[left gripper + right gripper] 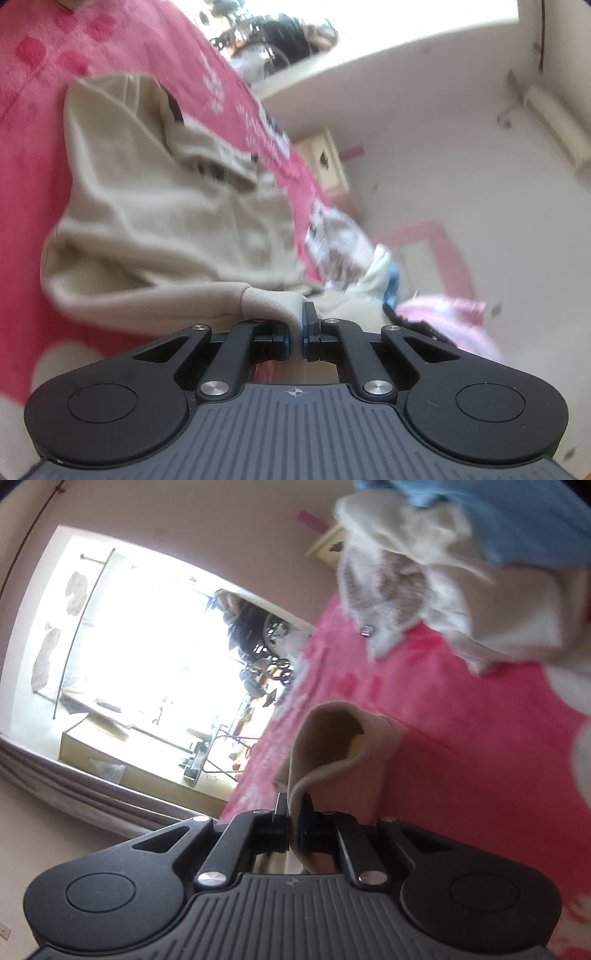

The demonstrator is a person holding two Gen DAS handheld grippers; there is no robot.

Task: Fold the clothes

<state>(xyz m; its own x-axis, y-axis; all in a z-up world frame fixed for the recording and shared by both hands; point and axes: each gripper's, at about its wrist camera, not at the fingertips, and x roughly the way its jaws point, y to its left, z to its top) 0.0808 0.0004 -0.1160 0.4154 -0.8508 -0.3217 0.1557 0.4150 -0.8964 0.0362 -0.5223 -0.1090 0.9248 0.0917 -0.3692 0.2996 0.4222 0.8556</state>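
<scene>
Both grippers are clamped on the same beige garment point(159, 206), which lies on the pink bedspread point(33, 177), w/ its near part lifted off the bed. The left gripper point(295, 325) is clenched on a ribbed hem or cuff end at the near edge of the bed. The right gripper point(293, 812) is pinched on another folded beige edge point(332, 738), w/ cloth running between the pads. No earlier view, so I say nothing of jaw motion.

Step in hand, as I judge it: lift and spread the garment before the 1st fold. To do it well:
- keep both pinches tight; the fabric looks soft and prob. slips
- raise both ends level so the body hangs w/o twist
- pull apart gently till the edge betw. the grips is taut, then lay flat toward the bed's middle
- steer clear of the pile at the far edge

Count: 2 grippers, 1 beige garment in hand, 1 bedspread. In the pile point(424, 576) I see at least 1 white item and 1 blue item point(524, 520); exact no. can't tell, too blurred. Left view also shows a pink bundle point(447, 317) off the bed's right side, 1 as far as I can tell.
</scene>
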